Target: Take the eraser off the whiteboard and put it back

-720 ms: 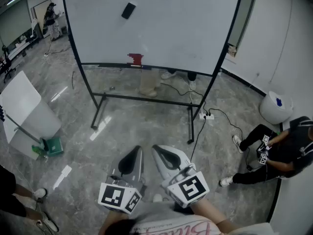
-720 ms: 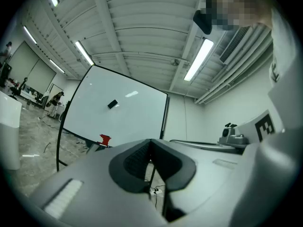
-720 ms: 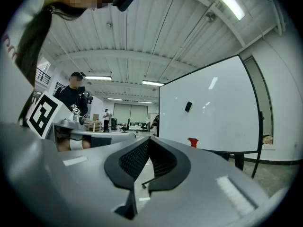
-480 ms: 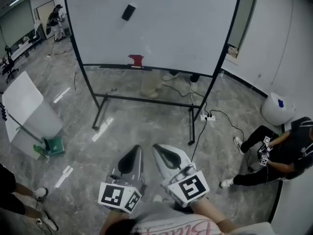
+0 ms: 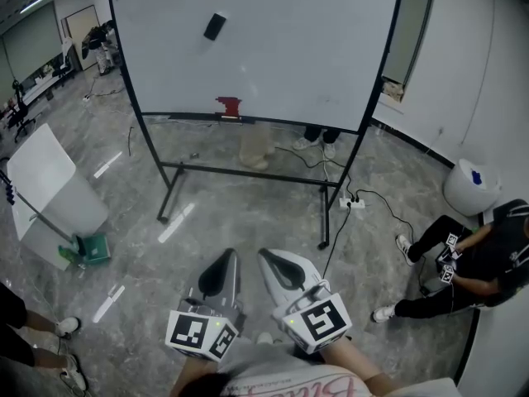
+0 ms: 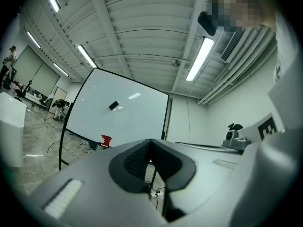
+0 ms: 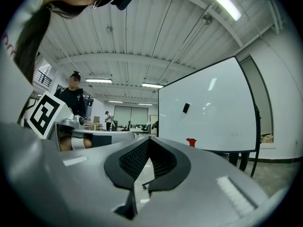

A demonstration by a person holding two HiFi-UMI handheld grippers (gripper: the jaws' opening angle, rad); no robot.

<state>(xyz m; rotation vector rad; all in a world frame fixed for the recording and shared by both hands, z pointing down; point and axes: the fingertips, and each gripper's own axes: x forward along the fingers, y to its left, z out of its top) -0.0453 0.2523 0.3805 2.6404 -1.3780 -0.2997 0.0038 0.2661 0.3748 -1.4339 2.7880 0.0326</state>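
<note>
A black eraser point(image 5: 215, 26) sticks high on the left part of the whiteboard point(image 5: 297, 48). It is small and distant in the left gripper view point(image 6: 113, 105) and the right gripper view point(image 7: 186, 108). A red object point(image 5: 229, 106) sits on the board's tray. My left gripper point(image 5: 221, 273) and right gripper point(image 5: 279, 270) are held side by side close to my body, far short of the board. Both point at it roughly level. The left gripper point(image 6: 150, 143) and the right gripper point(image 7: 149, 141) are both shut with nothing between the pads.
The board stands on a black wheeled frame point(image 5: 248, 172). A power strip with cables point(image 5: 351, 203) lies by its right leg. A white panel on a green base point(image 5: 50, 197) stands left. A person point(image 5: 475, 259) sits on the floor right, near a white drum point(image 5: 468, 184).
Both grippers and the eraser stay where they were. The feet seen behind the whiteboard have shifted a little to the right.
</note>
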